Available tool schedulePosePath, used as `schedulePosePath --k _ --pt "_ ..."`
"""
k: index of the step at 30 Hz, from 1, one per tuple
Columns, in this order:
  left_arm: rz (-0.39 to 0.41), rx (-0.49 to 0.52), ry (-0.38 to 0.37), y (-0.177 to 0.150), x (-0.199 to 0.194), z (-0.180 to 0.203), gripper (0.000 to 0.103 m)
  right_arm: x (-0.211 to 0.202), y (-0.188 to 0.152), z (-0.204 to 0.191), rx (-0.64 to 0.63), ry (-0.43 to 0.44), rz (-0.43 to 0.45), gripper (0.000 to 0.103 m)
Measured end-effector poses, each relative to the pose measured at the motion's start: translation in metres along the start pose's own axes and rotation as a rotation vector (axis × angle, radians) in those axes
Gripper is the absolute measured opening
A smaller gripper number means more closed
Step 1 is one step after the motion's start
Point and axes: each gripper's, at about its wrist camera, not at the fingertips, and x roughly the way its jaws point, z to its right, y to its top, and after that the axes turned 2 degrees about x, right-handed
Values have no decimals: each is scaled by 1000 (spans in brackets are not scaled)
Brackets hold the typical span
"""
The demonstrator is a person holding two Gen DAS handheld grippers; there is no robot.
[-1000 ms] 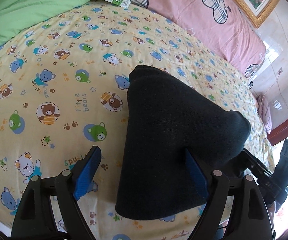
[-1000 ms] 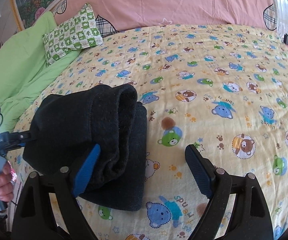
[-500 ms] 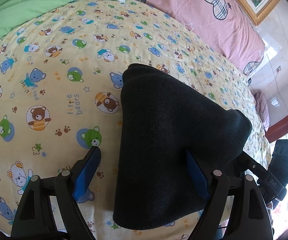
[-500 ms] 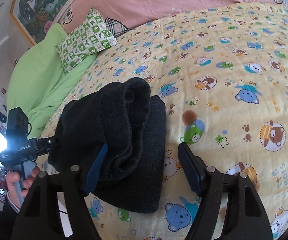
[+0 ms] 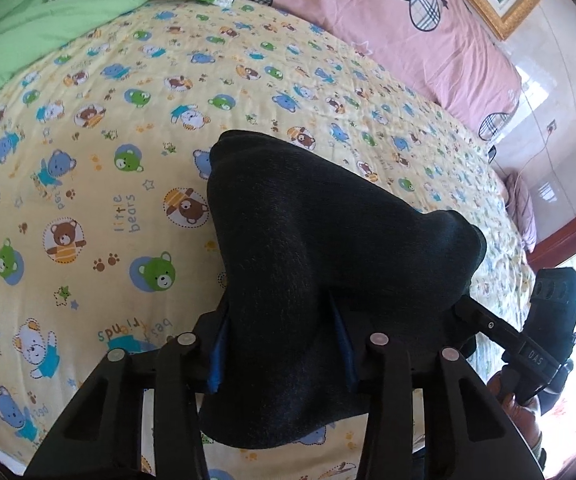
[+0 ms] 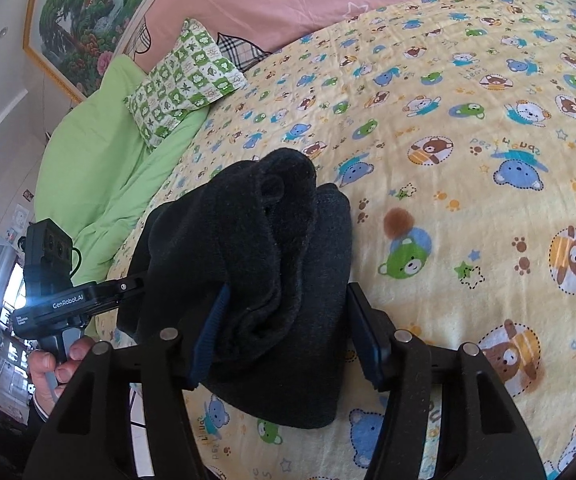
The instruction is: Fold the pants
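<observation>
Pants (image 5: 319, 280) bundled thick near bed (image 5: 88, 200) front edge, left tongs (image 5: 280, 354) and right tongs (image 6: 288, 332) both clamped on fabric; risk: uneven pull, bulky layers slipping from pads, fold collapsing.

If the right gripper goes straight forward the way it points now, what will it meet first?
The right gripper already has the folded black pants between its fingers, so it would push into them first. Beyond lies the bear-print bedsheet; depth is unclear.
</observation>
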Motion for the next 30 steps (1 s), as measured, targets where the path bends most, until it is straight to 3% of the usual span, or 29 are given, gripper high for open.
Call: schedulePosePath --k 8,15,22,30 --pt "15 20 16 -2 -13 4 30 -5 -1 -6 -5 10 27 52" --pt "44 28 9 -3 -32 5 29 -13 0 -17 -20 20 48 49" --pt "99 16 49 -2 -57 -6 29 -13 1 -35 -42 59 43 49" --pt "161 -37 123 3 -88 -38 29 16 17 -66 -103 119 6 49"
